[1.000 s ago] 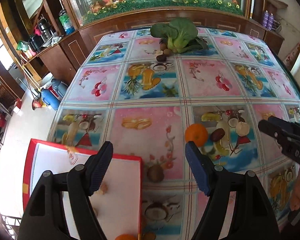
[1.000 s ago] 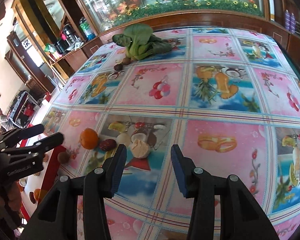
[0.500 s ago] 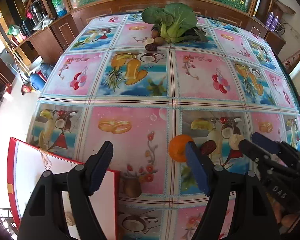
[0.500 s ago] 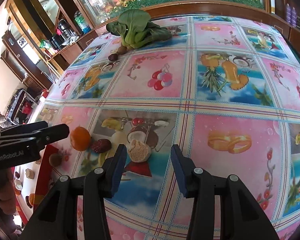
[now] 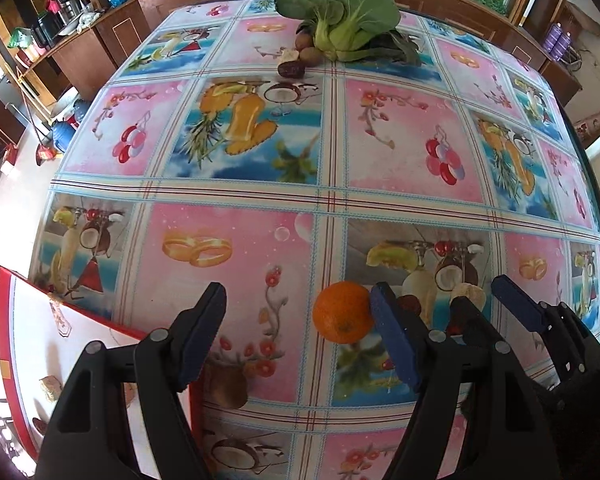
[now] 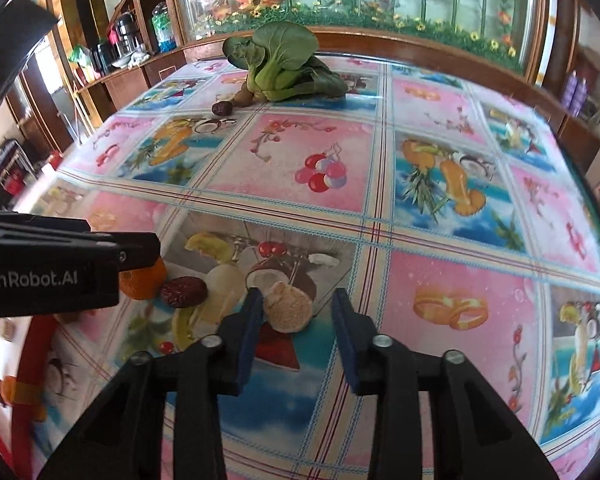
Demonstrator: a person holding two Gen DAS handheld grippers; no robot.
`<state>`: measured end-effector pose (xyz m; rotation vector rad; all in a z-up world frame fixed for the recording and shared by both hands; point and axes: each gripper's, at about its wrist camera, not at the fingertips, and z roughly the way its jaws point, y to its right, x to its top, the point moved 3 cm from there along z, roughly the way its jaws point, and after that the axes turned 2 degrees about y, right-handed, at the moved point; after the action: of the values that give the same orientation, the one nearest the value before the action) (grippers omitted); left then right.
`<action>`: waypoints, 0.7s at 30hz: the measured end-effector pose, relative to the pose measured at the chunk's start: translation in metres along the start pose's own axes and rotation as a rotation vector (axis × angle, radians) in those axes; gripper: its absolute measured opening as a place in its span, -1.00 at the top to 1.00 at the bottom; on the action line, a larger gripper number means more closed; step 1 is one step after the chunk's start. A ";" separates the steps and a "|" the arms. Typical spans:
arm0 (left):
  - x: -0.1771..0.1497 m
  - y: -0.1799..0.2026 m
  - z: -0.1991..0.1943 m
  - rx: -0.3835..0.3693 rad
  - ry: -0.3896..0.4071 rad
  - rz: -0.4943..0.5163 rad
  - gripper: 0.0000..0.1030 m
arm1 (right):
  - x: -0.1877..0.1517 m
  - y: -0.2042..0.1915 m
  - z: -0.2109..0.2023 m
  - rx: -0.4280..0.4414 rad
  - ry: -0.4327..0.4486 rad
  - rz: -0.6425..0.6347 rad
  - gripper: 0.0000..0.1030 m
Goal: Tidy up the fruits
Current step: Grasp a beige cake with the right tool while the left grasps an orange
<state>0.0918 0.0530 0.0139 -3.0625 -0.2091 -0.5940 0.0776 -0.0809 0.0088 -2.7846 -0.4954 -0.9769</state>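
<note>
The table [image 5: 400, 208] is big and wears a bright cloth with pictures of fruit and rings. At its far end lies a leafy green cabbage [image 5: 340, 20], with a few small brown fruits [image 5: 300, 56] bunched right beside its stem. At the near left edge sits a red tray [image 5: 31, 344] with a white inside, and a couple of little pieces lie in it.

The left gripper [image 5: 297, 332] points down at the cloth with its jaws spread wide — nothing is between them. An orange [image 5: 342, 312] sits just beside its right finger, outside the gap; I cannot tell if they touch. A round brown fruit [image 5: 225, 386] rests on the cloth next to the tray's edge, half hidden behind the left finger.

The right gripper [image 6: 297, 316] hangs over a pale, rough lump of fruit [image 6: 289, 306]. Its jaws have just been closing, and the lump now sits between them. The left pad looks right up against it, while a gap shows on the other side — so it is not pinched.

A dark red date [image 6: 183, 292] lies between the orange and the pale lump, close to both.
</note>
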 end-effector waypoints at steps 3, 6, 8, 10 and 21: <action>0.001 0.003 0.003 -0.005 -0.006 -0.006 -0.46 | 0.000 -0.001 0.000 -0.020 0.008 -0.018 0.50; 0.000 0.006 0.005 -0.018 -0.015 -0.013 -0.46 | 0.001 0.000 0.001 -0.017 0.015 -0.017 0.50; 0.000 0.010 0.006 -0.017 -0.015 -0.002 -0.46 | 0.001 0.000 0.001 -0.019 0.019 -0.017 0.50; -0.001 0.011 0.008 -0.026 -0.022 -0.005 -0.46 | 0.000 0.000 0.000 -0.019 0.021 -0.016 0.50; 0.000 0.024 0.009 -0.064 -0.025 0.005 0.01 | 0.000 0.001 -0.001 0.001 0.021 0.010 0.51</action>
<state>0.0983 0.0300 0.0055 -3.1327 -0.1865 -0.5738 0.0773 -0.0820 0.0099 -2.7704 -0.4786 -1.0018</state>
